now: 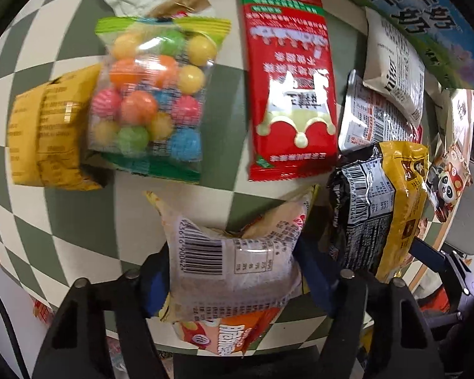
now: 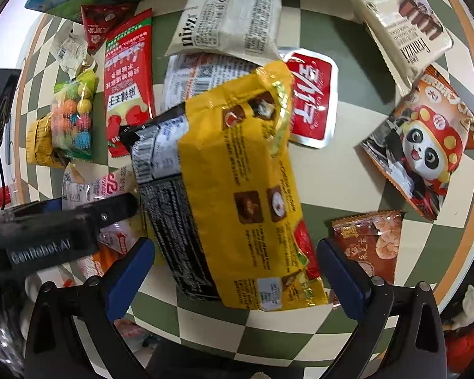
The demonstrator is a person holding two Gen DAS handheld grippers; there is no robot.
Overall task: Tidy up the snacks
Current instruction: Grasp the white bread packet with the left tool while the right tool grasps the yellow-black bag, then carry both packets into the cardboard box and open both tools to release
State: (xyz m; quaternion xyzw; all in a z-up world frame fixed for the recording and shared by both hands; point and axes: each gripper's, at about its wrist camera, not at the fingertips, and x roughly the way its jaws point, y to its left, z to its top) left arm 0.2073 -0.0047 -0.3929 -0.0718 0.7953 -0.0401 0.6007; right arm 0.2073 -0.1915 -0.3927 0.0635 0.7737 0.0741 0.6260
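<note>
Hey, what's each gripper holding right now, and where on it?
Left gripper: jaws pinch the pale barcode packet across its middle. Right gripper: jaws straddle the yellow-and-black bag, apparently not gripping it.

The black gripper body point(image 2: 47, 240) said "GenRobot.AI", and the white snack pack point(image 2: 227, 15) read "nitsz".

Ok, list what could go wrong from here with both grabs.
1. The left gripper pinches the soft pale packet; it may crush the contents.
2. The right gripper has open jaws around the yellow-and-black pack, which is tilted and could slide out on closing.
3. The two grippers sit close together and may collide.
</note>
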